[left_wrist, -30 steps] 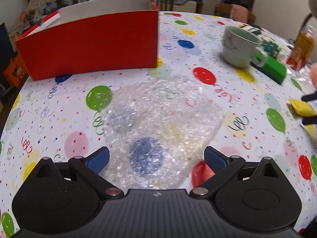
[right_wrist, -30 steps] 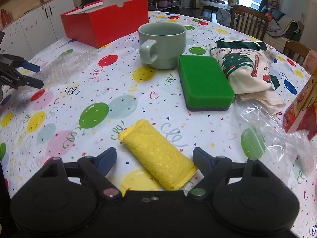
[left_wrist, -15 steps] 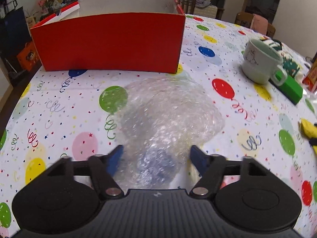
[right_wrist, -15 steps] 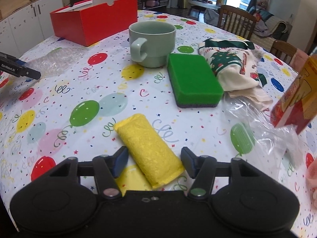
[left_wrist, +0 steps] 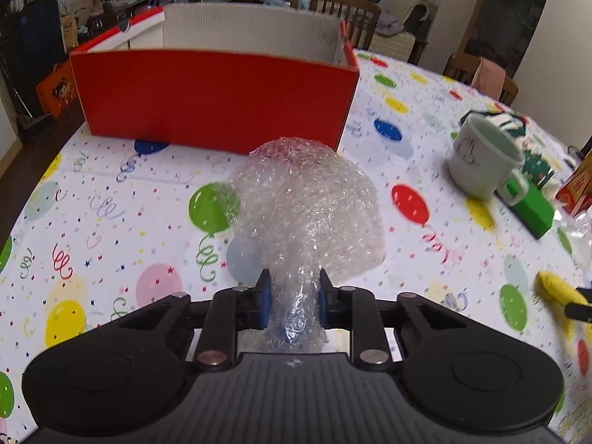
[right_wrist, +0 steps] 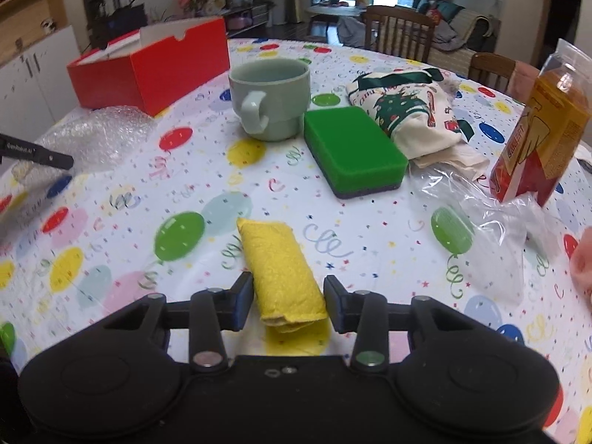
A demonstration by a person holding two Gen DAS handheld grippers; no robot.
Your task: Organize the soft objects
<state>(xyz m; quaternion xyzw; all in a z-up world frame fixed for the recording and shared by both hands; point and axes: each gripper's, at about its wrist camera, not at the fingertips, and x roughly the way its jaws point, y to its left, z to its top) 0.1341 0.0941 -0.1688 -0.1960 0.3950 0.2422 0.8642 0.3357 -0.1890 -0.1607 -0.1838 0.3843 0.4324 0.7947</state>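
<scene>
A sheet of clear bubble wrap is bunched up in front of the open red box. My left gripper is closing, its blue pads pinching the wrap's near end into a narrow neck. In the right wrist view a rolled yellow cloth lies on the balloon-print tablecloth. My right gripper is closing around its near end, with both pads against its sides. The red box stands at the far left there, the bubble wrap beside it.
A pale green mug, a green sponge and a Christmas-print cloth bag sit mid-table. An orange carton and a crumpled clear plastic bag lie to the right. Wooden chairs stand beyond the table.
Both grippers went from wide open to closed in on their objects. The flat bubble wrap has been gathered into a raised bunch. The yellow cloth now sits between the right pads.
</scene>
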